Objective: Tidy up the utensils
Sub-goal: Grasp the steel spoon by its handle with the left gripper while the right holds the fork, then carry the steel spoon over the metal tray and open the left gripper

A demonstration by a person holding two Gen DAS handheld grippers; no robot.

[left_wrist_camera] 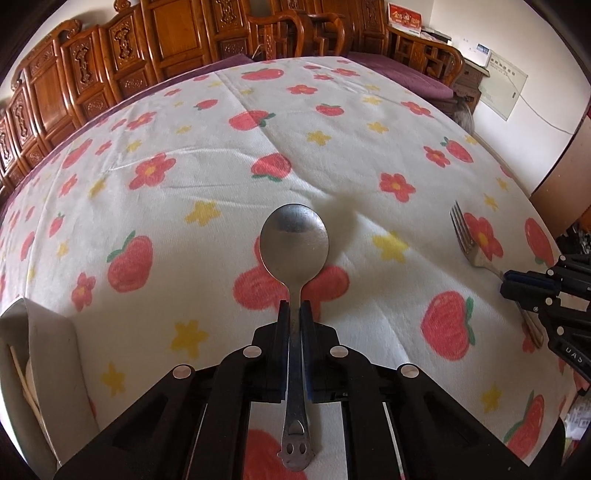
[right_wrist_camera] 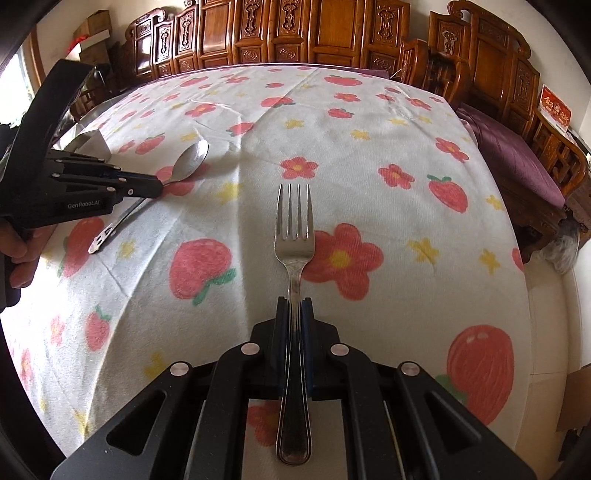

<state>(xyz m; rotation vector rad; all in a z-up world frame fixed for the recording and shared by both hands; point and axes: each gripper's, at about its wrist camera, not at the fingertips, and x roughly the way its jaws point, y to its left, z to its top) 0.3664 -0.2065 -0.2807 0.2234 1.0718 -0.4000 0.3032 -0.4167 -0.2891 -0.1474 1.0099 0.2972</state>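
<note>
The bench point(left_wrist_camera: 369, 177), covered by a white cloth printed with red fruit, red flowers and yellow stars, filled both views. Carved wooden furniture point(right_wrist_camera: 317, 33) ran along the upper edge. Only the left wrist view showed a pale container point(left_wrist_camera: 55, 350) holding a thin stick at lower left. Only the right wrist view showed a person's fingers point(right_wrist_camera: 18, 251) on the left hand-held gripper point(right_wrist_camera: 157, 186), at centre left, marked "GenRobot.AI".

That left hand-held gripper point(left_wrist_camera: 294, 308) was clamped on the neck of a steel spoon point(left_wrist_camera: 294, 240), bowl upward in frame, handle end pierced with cut-outs. The right hand-held gripper point(right_wrist_camera: 294, 304) was clamped on the neck of a four-tined steel fork point(right_wrist_camera: 294, 229), at frame centre.
</note>
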